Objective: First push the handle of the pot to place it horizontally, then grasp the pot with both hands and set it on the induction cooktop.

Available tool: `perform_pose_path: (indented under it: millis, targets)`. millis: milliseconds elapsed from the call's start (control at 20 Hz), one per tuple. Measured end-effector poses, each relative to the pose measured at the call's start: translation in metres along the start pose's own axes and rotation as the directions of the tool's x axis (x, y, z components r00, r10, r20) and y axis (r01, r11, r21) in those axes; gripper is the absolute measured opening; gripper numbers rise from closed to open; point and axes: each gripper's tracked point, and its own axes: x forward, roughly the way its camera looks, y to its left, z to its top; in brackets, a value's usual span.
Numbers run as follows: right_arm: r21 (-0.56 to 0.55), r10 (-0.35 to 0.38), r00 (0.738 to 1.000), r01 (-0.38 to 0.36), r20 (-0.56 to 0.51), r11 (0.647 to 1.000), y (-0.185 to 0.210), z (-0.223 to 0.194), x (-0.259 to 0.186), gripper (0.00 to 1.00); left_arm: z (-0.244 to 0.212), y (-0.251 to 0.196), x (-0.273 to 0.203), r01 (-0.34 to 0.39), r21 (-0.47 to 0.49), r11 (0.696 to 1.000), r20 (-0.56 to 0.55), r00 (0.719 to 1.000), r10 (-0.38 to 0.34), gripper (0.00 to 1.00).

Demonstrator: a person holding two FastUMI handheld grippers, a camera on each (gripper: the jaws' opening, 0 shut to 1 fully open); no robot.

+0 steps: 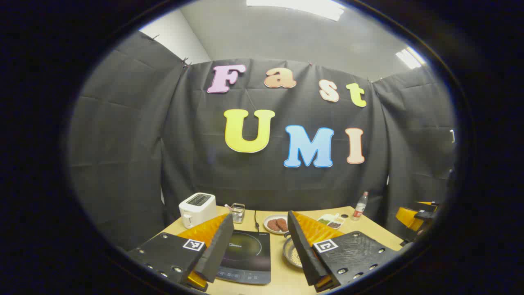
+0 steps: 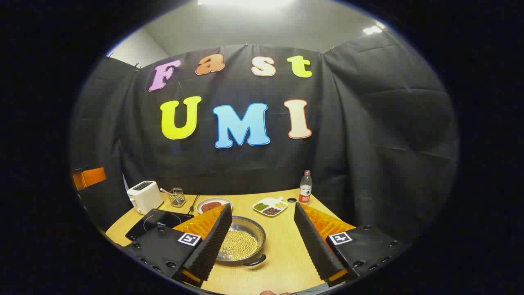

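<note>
Both tongs hang open above the wooden surface (image 2: 282,250), gripping nothing. Left tongs (image 1: 260,241) frame the induction cooktop (image 1: 245,256); pot (image 2: 241,241) w/ beans sits just right. Right tongs (image 2: 262,237) have pot between fingers, nearer left one.

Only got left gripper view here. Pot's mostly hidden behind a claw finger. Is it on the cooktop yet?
Observer: No. Right gripper view shows the pot standing on the table, beside the induction cooktop, not on it.
Operator: Handle?
Observer: A dark handle sits on the pot's near rim.
Operator: Right claw state?
Observer: The right claw is open, with nothing gripped between its fingers.
</note>
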Motion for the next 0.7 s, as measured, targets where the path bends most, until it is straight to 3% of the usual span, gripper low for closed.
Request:
perform_pose_path:
  millis: [100, 200, 300, 350, 400, 450, 500, 550, 600, 700]
  targets:
    - [-0.003, -0.026, 1.0, 0.026, -0.015, 1.0, -0.006, -0.004, 0.0, 0.98, -0.002, 0.0, 0.0, 0.009, 0.017, 1.0, 0.001, 1.0, -0.009, 0.86]
    - [0.011, -0.042, 0.999, 0.043, -0.032, 0.999, -0.008, -0.008, 0.002, 0.98, -0.008, -0.001, 0.001, 0.018, 0.033, 0.999, -0.009, 1.0, -0.018, 0.76]
    - [0.025, -0.049, 0.998, 0.05, -0.034, 0.998, -0.008, -0.007, 0.003, 0.98, -0.01, -0.006, 0.003, 0.039, 0.035, 0.999, -0.018, 0.999, -0.039, 0.76]
    - [0.025, -0.053, 0.998, 0.054, -0.028, 0.998, -0.007, -0.006, 0.003, 0.98, -0.012, -0.007, 0.006, 0.049, 0.038, 0.998, -0.022, 0.999, -0.048, 0.81]
    - [0.021, -0.056, 0.998, 0.057, -0.025, 0.998, -0.007, -0.006, 0.002, 0.97, -0.012, -0.009, 0.007, 0.056, 0.044, 0.997, -0.022, 0.998, -0.055, 0.76]
    - [0.016, -0.056, 0.998, 0.056, -0.026, 0.998, -0.006, -0.006, 0.001, 0.98, -0.011, -0.011, 0.009, 0.063, 0.048, 0.997, -0.023, 0.998, -0.062, 0.85]
    - [0.015, -0.054, 0.998, 0.055, -0.03, 0.998, -0.005, -0.007, 0.001, 0.98, -0.011, -0.015, 0.011, 0.073, 0.048, 0.996, -0.025, 0.997, -0.072, 0.86]
    - [0.015, -0.053, 0.998, 0.053, -0.031, 0.998, -0.005, -0.006, 0.002, 0.98, -0.013, -0.019, 0.014, 0.083, 0.048, 0.995, -0.024, 0.996, -0.082, 0.86]
    - [0.013, -0.053, 0.998, 0.054, -0.032, 0.998, -0.005, -0.006, 0.001, 0.98, -0.012, -0.023, 0.015, 0.093, 0.047, 0.995, -0.023, 0.996, -0.092, 0.76]
    - [0.006, -0.055, 0.998, 0.055, -0.043, 0.998, -0.006, -0.008, 0.001, 0.98, -0.009, -0.03, 0.019, 0.113, 0.044, 0.993, -0.018, 0.994, -0.112, 0.81]
